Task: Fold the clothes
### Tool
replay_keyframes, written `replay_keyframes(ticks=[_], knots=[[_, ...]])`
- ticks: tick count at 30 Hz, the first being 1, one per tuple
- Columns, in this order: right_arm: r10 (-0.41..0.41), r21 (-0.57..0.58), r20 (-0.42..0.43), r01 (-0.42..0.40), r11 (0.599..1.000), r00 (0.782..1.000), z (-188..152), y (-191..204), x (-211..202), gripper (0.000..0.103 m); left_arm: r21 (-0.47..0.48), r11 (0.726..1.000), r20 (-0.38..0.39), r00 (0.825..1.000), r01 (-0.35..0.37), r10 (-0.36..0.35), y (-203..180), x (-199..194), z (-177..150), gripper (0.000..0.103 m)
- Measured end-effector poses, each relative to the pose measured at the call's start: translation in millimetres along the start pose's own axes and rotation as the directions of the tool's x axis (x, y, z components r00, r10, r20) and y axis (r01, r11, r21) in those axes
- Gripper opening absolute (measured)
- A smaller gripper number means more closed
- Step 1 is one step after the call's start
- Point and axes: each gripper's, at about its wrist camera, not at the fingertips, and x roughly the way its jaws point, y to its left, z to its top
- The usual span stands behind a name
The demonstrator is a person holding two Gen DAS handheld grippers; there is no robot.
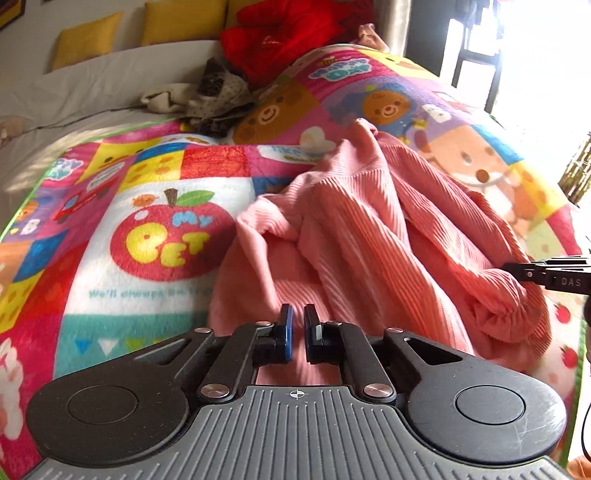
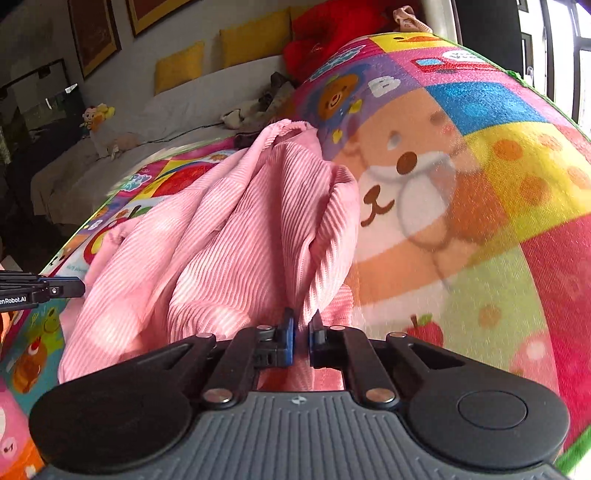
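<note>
A pink ribbed garment (image 1: pixel 369 236) lies bunched on a colourful cartoon blanket (image 1: pixel 155 229). My left gripper (image 1: pixel 297 317) is shut on the garment's near edge, with pink cloth pinched between the pads. My right gripper (image 2: pixel 302 325) is shut on another part of the same pink garment (image 2: pixel 229 236), whose cloth rises in folds from the jaws. The right gripper's tip shows at the right edge of the left wrist view (image 1: pixel 546 275). The left gripper's tip shows at the left edge of the right wrist view (image 2: pixel 44 290).
The blanket (image 2: pixel 461 177) covers a bed with a white sheet (image 1: pixel 74 99). A red garment (image 1: pixel 284 33), a heap of grey and beige clothes (image 1: pixel 207 96) and yellow cushions (image 1: pixel 86 37) lie at the far end. A bright window (image 1: pixel 532 74) is at the right.
</note>
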Motion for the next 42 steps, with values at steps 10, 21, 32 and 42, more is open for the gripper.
replay_keyframes(ticks=[10,21,32,42], knots=[[-0.051,-0.038,0.023,0.052,0.998,0.998,0,6,-18,0.008,0.036,0.98,0.087,0.976,0.197,-0.2,-23,-43,8,0.09],[-0.072,-0.02,0.144,0.075,0.997,0.987,16,-2,-45,0.057,0.068,0.975,-0.049,0.977,0.213,-0.21,-55,28,9,0.041],[0.02,-0.2,-0.059,-0.032,0.979,0.998,7,58,24,0.083,-0.029,0.991,0.06,0.99,0.128,-0.126,-11,46,41,0.006],[-0.179,-0.482,0.19,0.251,0.839,0.965,78,55,0,0.004,-0.246,0.937,0.252,0.917,-0.249,0.31,145,11,110,0.004]])
